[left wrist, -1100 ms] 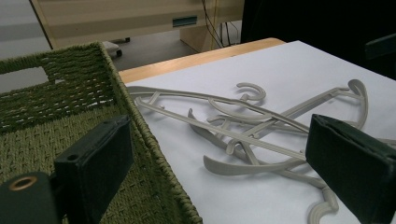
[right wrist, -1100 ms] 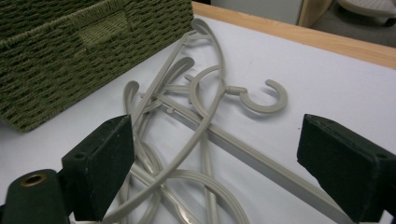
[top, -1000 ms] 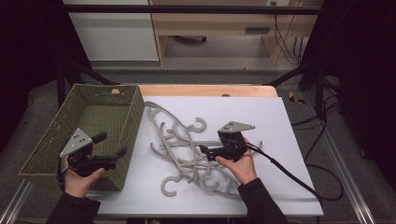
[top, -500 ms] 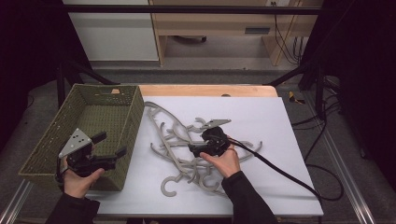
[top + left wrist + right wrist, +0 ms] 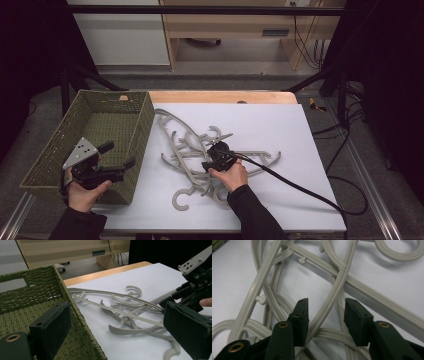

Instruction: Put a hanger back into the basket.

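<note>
1. Hangers (image 5: 200, 155) of pale grey moulded plastic lie in a tangled heap near the middle of the white tabletop (image 5: 280, 125), their thin ribbed arms crossing one another and their round open hooks poking out at the edges.

2. Seen from above, the right gripper (image 5: 216, 156) points down into the heap, a hand wrapped around its black body and a thick black cable trailing off to the right across the tabletop.

3. In the right gripper view, the two dark, flat, blocky fingers (image 5: 300, 315) straddle one slim curved hanger arm (image 5: 329, 302). They have just been closing, and stand at a middling gap. The left finger is right against the arm, while the right finger stands clear of it, so the plastic is between them but not yet pinched.

4. Small moulded pegs and long grooves show along the smooth, matte hanger arms at close range.

5. At the left edge of the tabletop sits a rectangular basket (image 5: 60, 150) of olive-green woven cord, coarse in texture, with a cut-out handle slot in its far wall.

6. The left gripper (image 5: 112, 157) hovers at the basket's near right corner, topped by a grey three-cornered plate. Its fingers (image 5: 53, 325) are spread wide with nothing between them.
</note>
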Available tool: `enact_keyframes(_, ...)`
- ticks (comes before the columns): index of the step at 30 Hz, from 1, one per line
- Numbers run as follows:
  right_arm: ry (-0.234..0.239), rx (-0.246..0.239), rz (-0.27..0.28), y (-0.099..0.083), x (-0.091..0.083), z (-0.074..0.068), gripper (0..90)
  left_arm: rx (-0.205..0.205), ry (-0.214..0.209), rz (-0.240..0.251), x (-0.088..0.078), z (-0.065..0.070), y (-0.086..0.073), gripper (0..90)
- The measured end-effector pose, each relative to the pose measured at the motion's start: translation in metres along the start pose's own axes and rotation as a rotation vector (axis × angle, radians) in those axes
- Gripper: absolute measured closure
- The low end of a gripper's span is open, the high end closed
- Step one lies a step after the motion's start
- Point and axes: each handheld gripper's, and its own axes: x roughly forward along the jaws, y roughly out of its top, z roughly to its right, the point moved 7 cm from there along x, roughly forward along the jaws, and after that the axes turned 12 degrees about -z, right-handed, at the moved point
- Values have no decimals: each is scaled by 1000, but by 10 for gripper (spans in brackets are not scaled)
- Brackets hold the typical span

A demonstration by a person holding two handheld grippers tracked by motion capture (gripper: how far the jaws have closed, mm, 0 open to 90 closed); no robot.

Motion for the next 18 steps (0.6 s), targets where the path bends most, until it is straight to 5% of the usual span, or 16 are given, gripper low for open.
enact_keyframes(11, 52, 64, -37, 0, 5, 1, 656, 1, 1, -4, 1, 0, 0, 75)
enact_keyframes(18, -12, 112, -61, 0, 2, 11, 706, 2, 1, -3, 0, 0, 0, 76)
